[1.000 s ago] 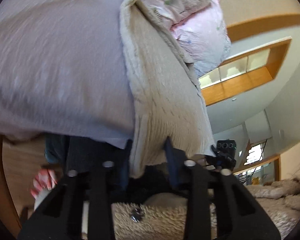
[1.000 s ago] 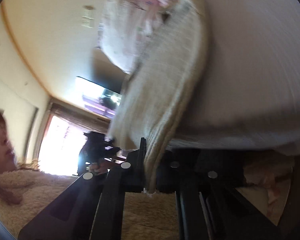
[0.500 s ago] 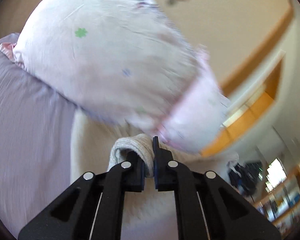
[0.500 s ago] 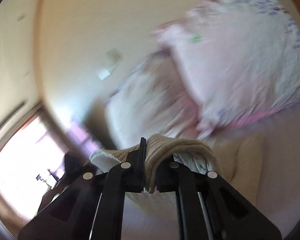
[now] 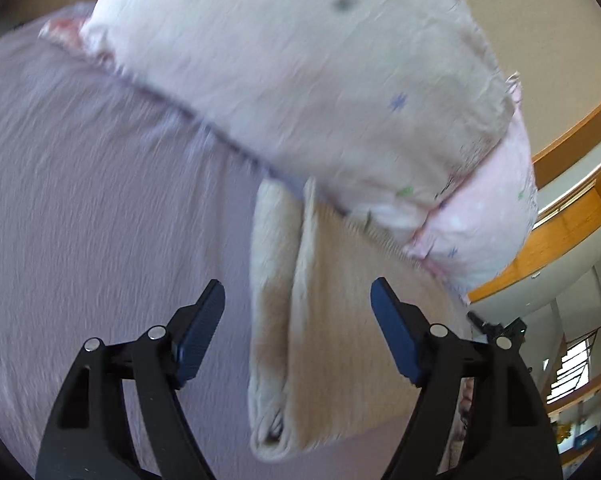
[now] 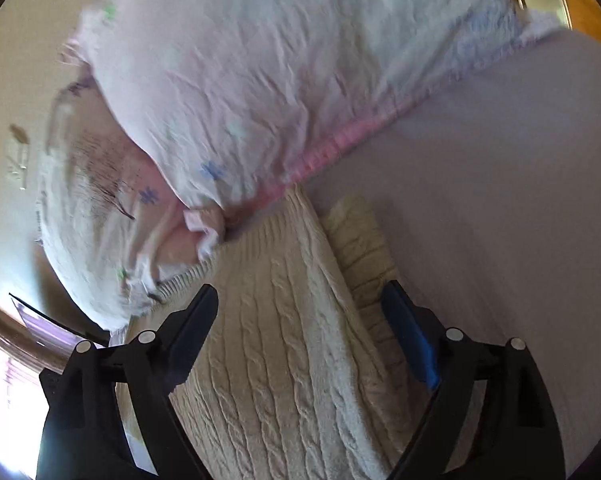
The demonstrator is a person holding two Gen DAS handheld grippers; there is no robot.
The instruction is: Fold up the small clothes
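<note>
Sweater (image 6: 300, 360) lies flat on the lavender bedsheet (image 5: 80, 220), cream cable-knit, its far end butted against the pillow (image 5: 320, 80). Pillow is pale pink with small green and blue flower prints and a pink ruffled trim; in the right wrist view its corner overlaps the sweater's far edge.

Left gripper (image 5: 296, 328): jaws spread wide, holding nothing. A folded-in sleeve (image 5: 272, 280) lies between the fingers as a long narrow strip along the sweater's edge, its cuff end at the near side. Left finger sits over bare sheet, right finger over the sweater body. Frame is motion-blurred, so contact with the cloth cannot be judged.

Right gripper (image 6: 300, 320): jaws also released, nothing gripped. Cable-knit body fills the gap between the fingers; the folded sleeve edge runs just inside the blue-padded right finger (image 6: 408, 336).

Wooden trim (image 5: 560, 220) and a beige wall sit beyond the pillow. No legible brand, label or writing on any item.
</note>
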